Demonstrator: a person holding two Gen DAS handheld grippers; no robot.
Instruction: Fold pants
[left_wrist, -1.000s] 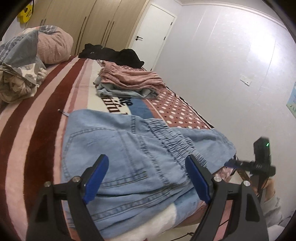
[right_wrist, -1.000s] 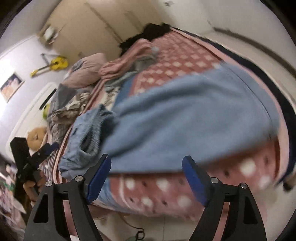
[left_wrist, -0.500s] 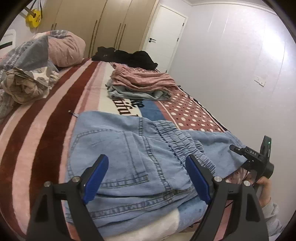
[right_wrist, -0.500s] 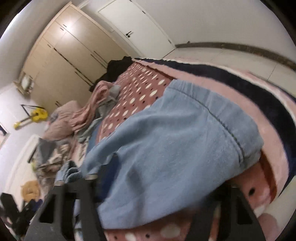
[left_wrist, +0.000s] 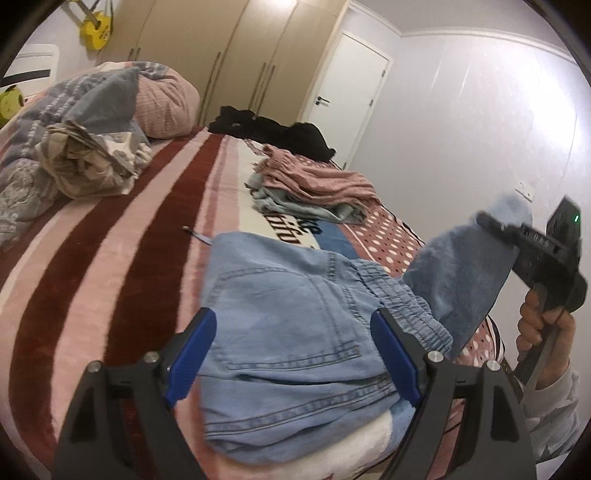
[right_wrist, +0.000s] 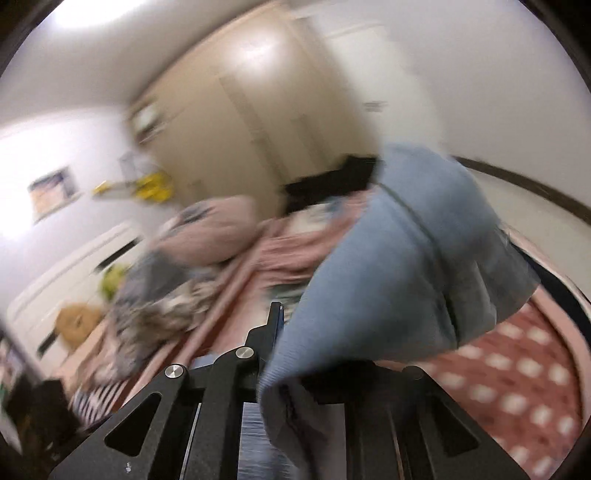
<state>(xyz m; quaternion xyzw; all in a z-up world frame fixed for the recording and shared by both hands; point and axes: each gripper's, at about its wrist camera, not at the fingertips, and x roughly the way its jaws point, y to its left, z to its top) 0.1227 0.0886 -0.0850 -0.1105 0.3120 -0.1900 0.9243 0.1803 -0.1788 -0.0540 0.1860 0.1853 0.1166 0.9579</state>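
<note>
Light blue denim pants (left_wrist: 288, 332) lie on the striped bed blanket (left_wrist: 110, 258), back pocket up, elastic waist to the right. My left gripper (left_wrist: 291, 354) hovers open over the pocket area, blue pads on either side, touching nothing. At the right edge of the left wrist view a hand (left_wrist: 543, 325) holds my right gripper (left_wrist: 491, 221), whose jaws are closing on the pant leg's end. That leg (left_wrist: 461, 280) hangs lifted off the bed. In the blurred right wrist view the leg (right_wrist: 406, 266) bunches out from the nearly shut right gripper (right_wrist: 288, 325); one finger is hidden by fabric.
Folded pink and grey clothes (left_wrist: 314, 184) sit mid-bed, black garments (left_wrist: 273, 133) behind them. Crumpled bedding and a pink pillow (left_wrist: 81, 147) fill the far left. Wardrobe doors (left_wrist: 221, 55) and a white door (left_wrist: 347, 92) stand beyond; a white wall runs along the bed's right side.
The right gripper closed on the pant leg's end and rose, lifting the leg off the bed. The left gripper shifted a little over the waist area and stayed open.
</note>
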